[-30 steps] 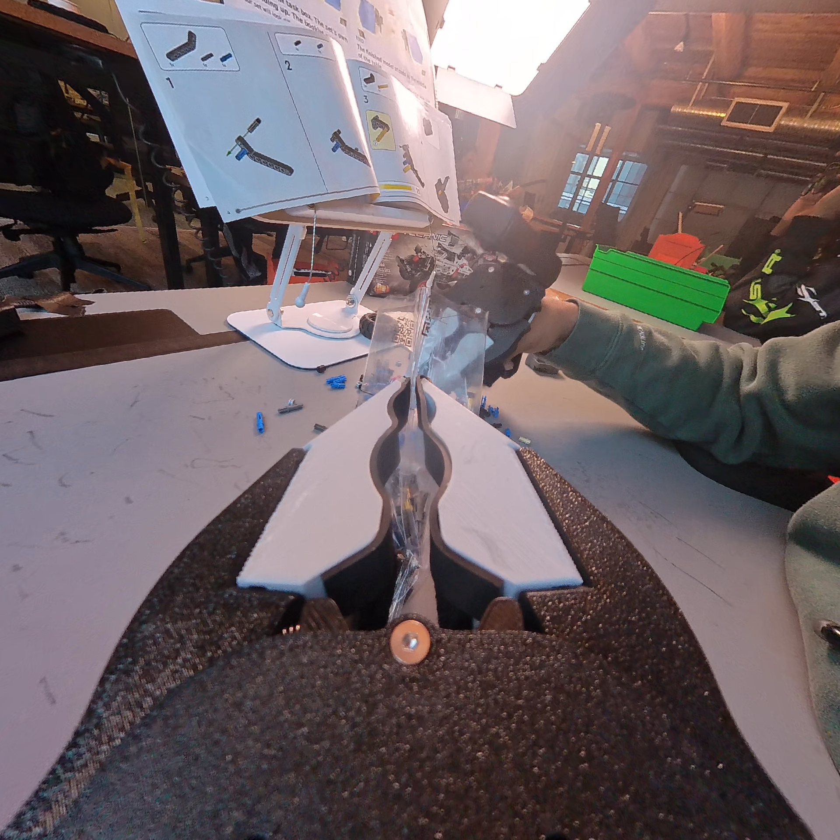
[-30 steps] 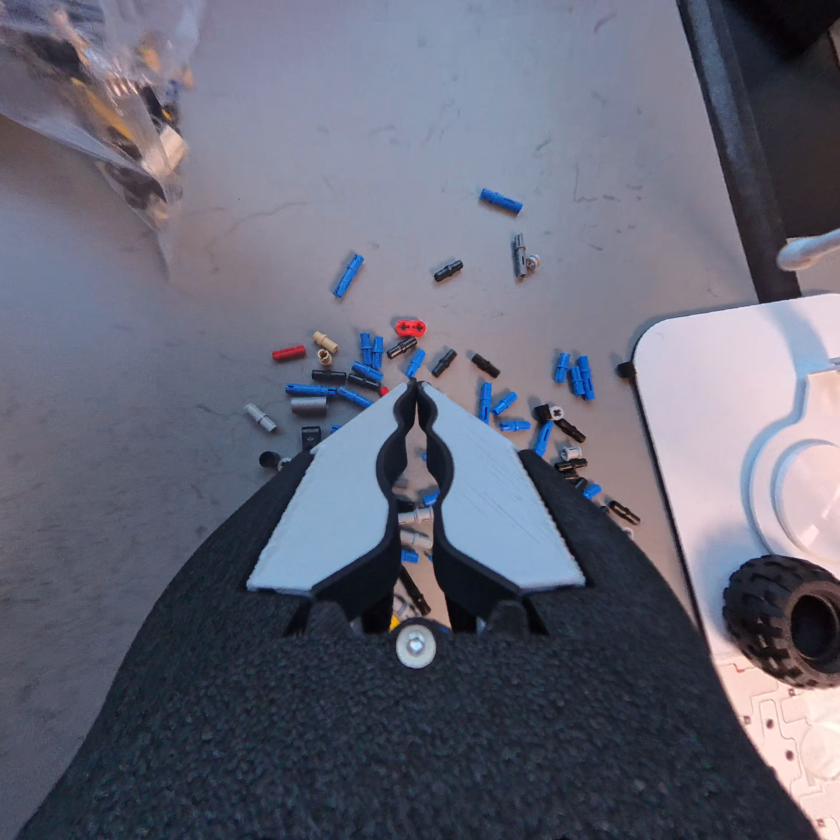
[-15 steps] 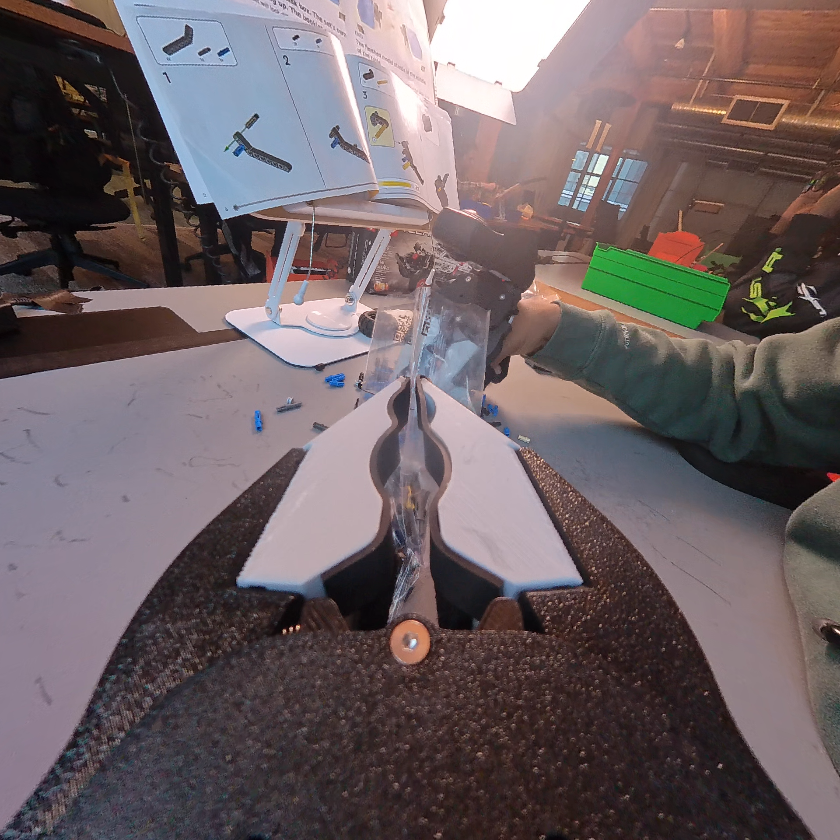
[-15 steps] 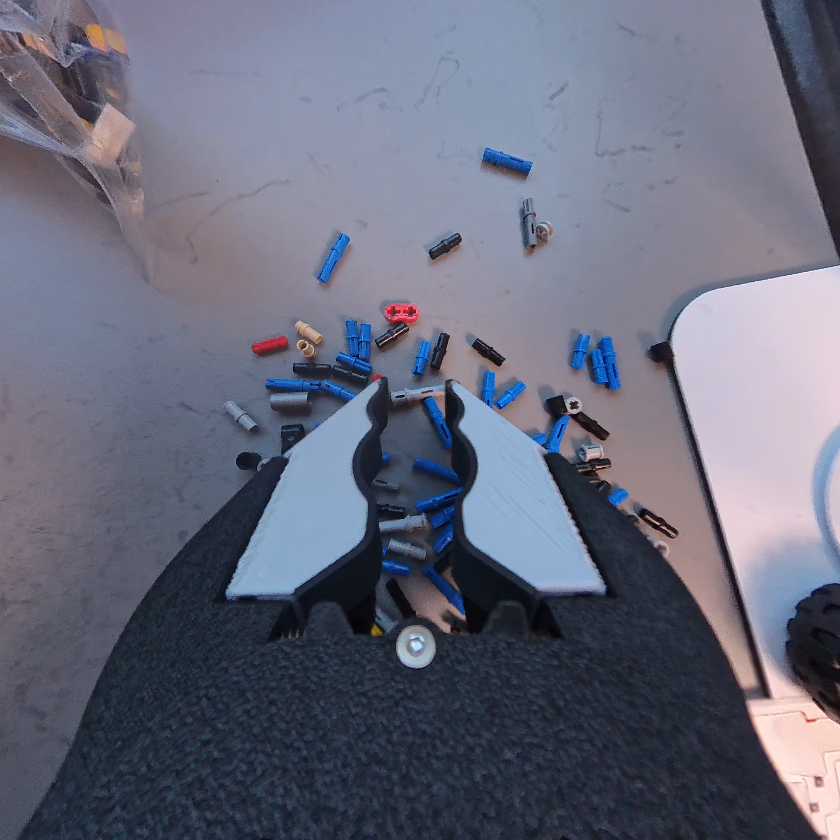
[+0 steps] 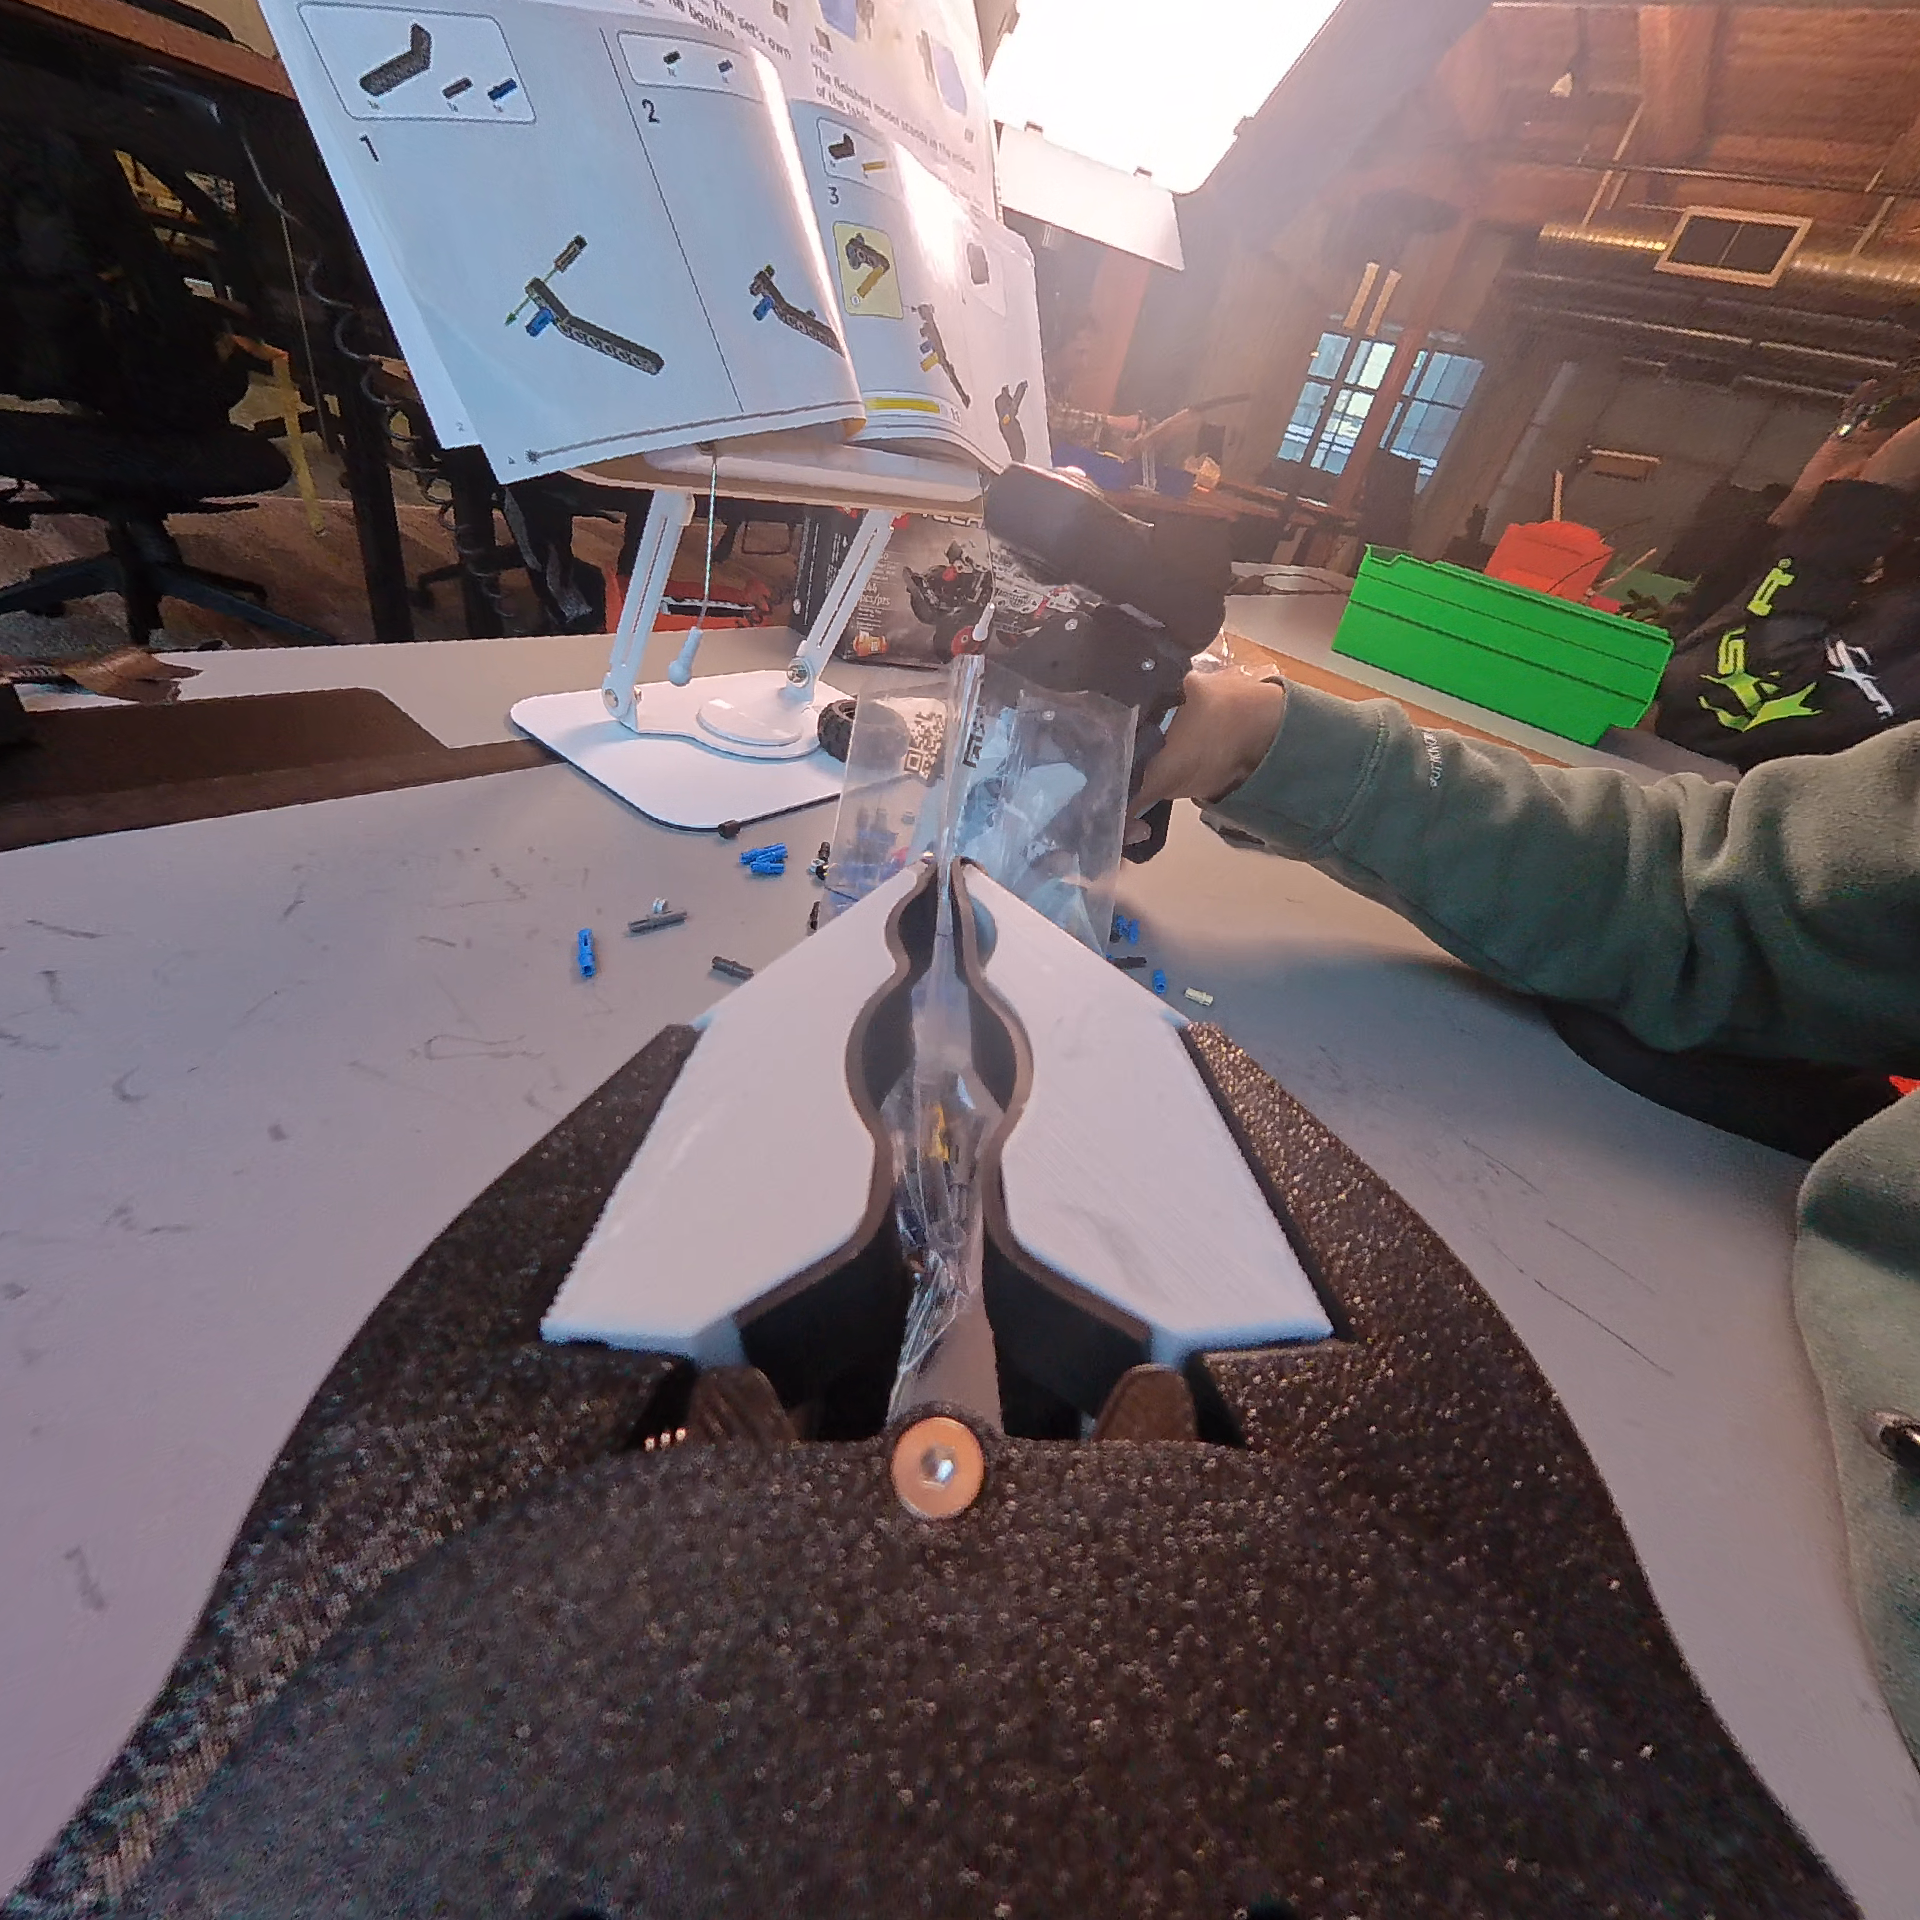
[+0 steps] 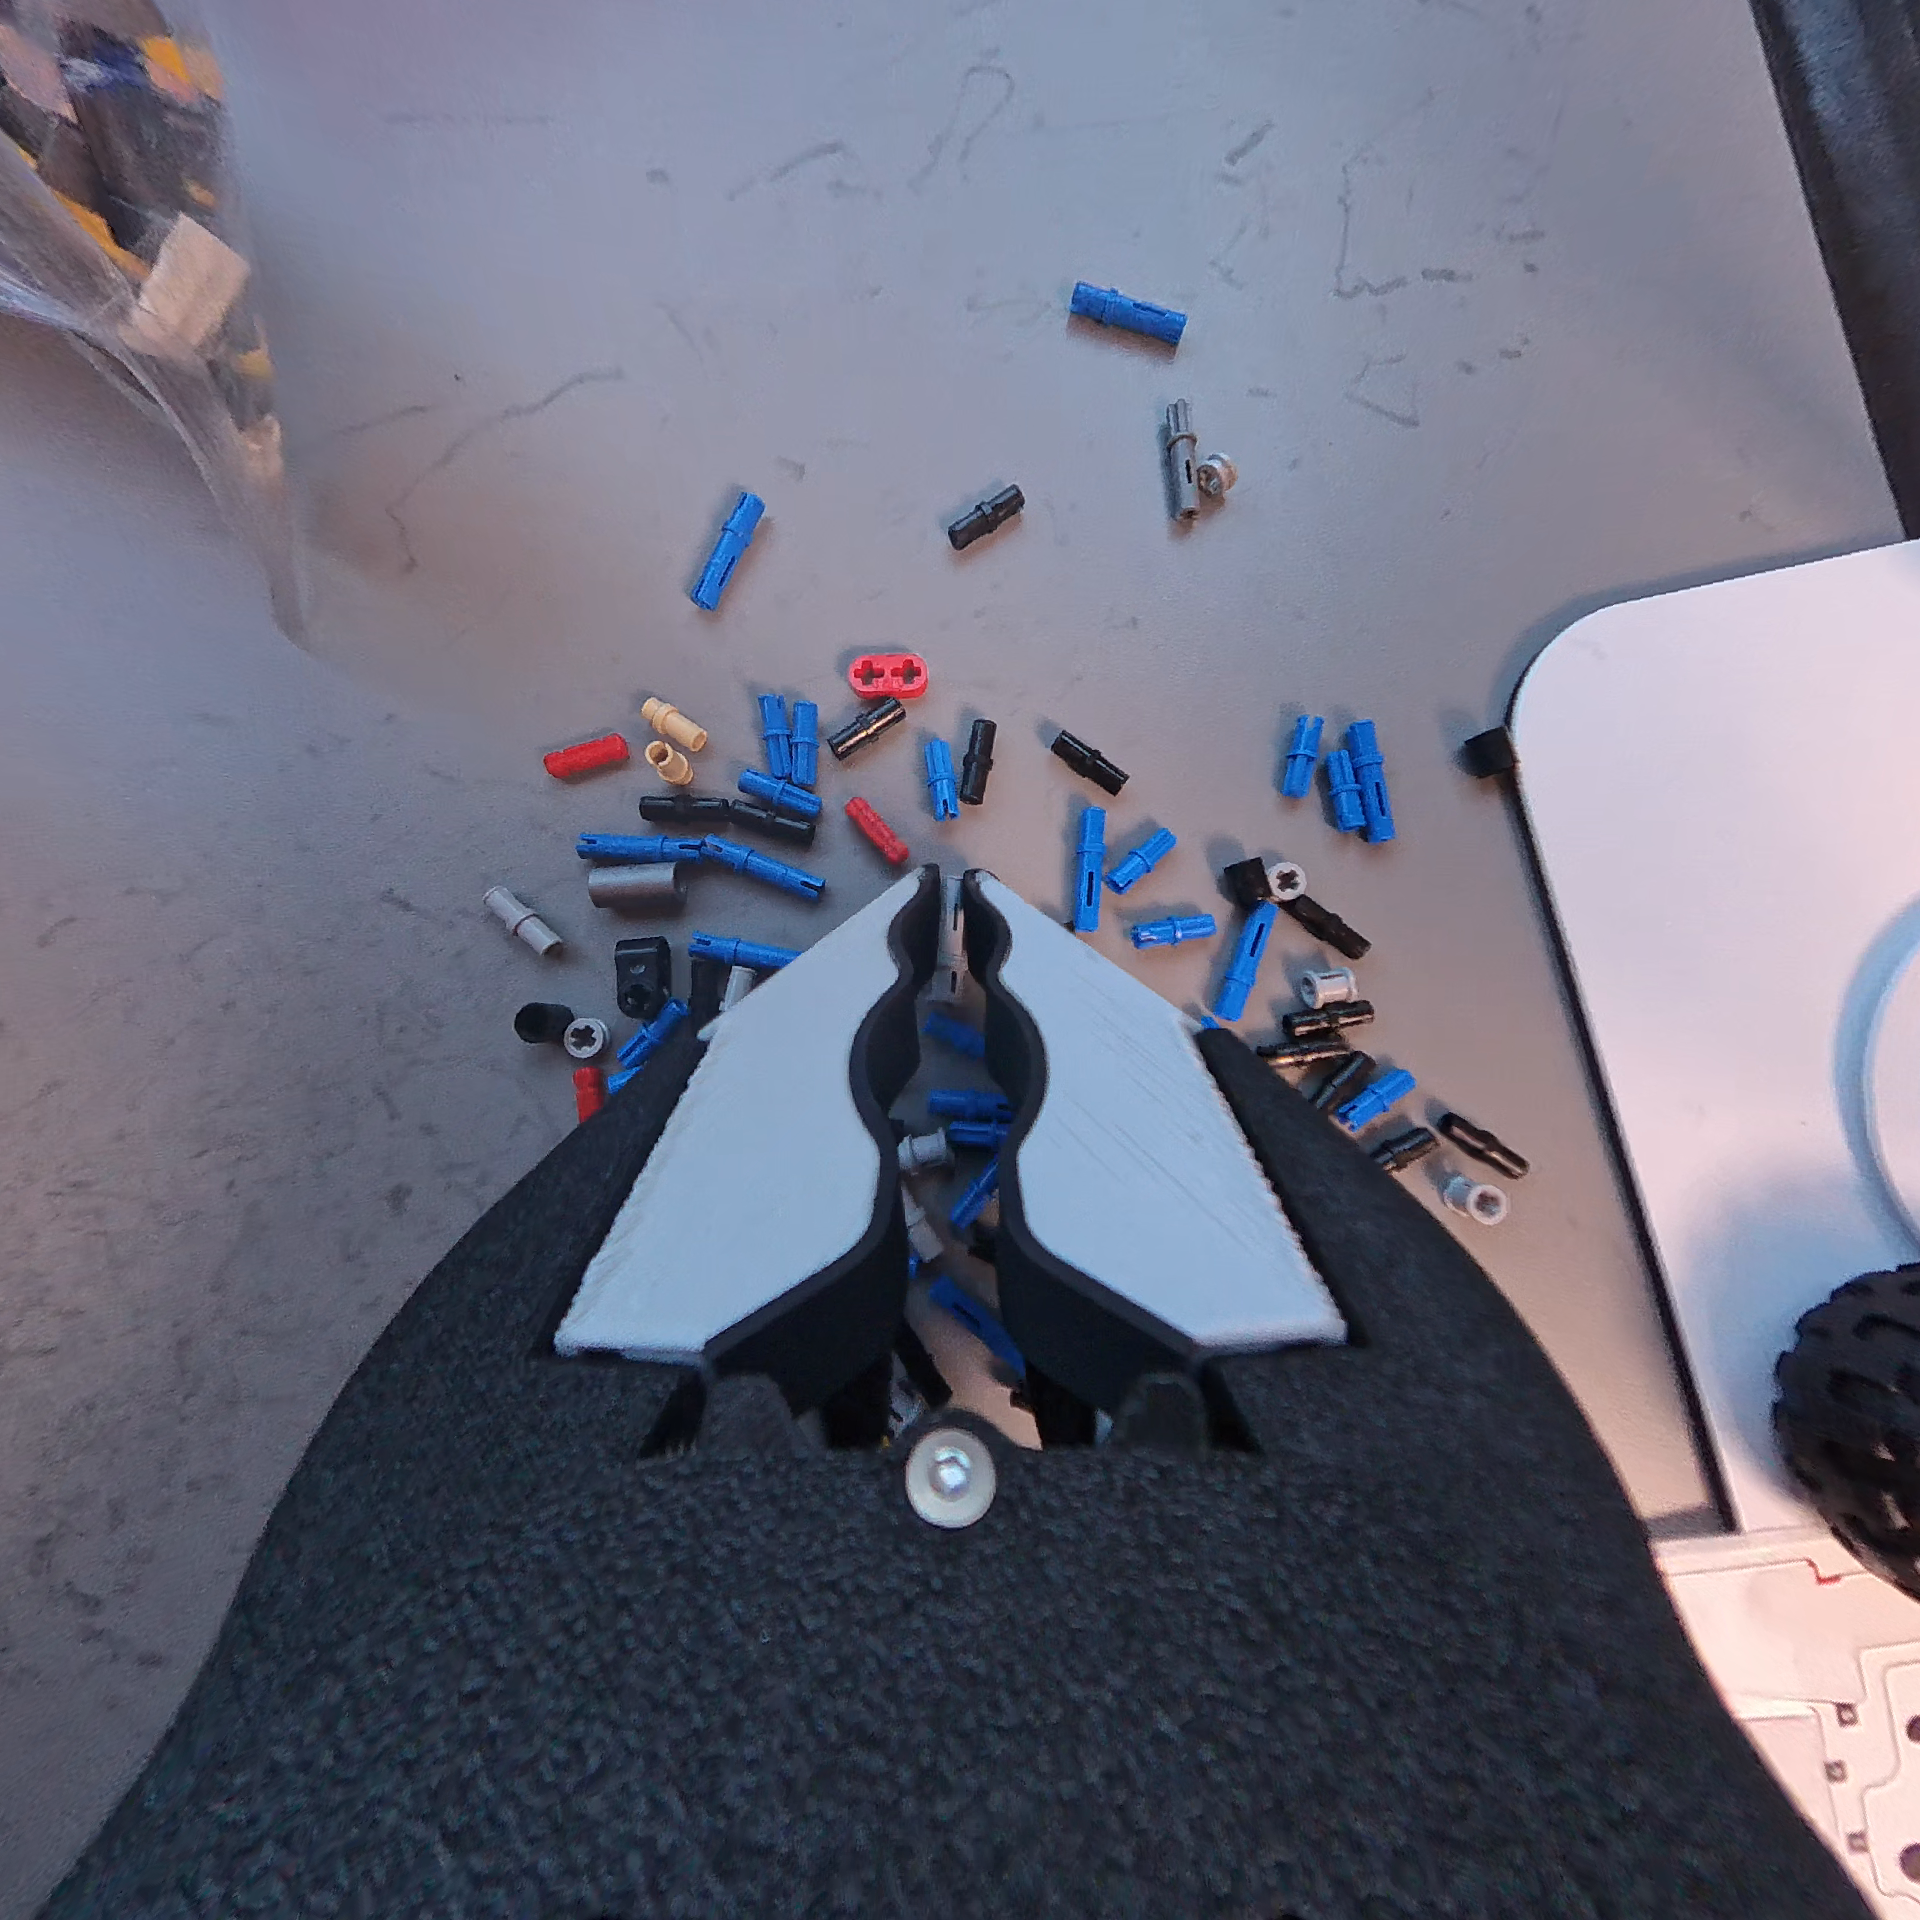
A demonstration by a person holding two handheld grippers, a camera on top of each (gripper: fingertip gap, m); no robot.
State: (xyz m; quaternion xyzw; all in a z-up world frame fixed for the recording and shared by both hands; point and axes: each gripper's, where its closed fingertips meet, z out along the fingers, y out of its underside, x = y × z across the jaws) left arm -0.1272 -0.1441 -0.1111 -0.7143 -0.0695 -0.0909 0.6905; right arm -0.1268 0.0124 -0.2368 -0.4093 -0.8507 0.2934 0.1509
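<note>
The left gripper pinches a clear plastic bag of small parts, its contents blurred. The right gripper is closed on a grey pin, mostly hidden between the fingers, above scattered pins on the table

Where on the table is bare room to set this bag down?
Bare grey table lies left of the left gripper, short of the white stand base. Crowded: the scattered pins around the right gripper, up to that base.
</note>
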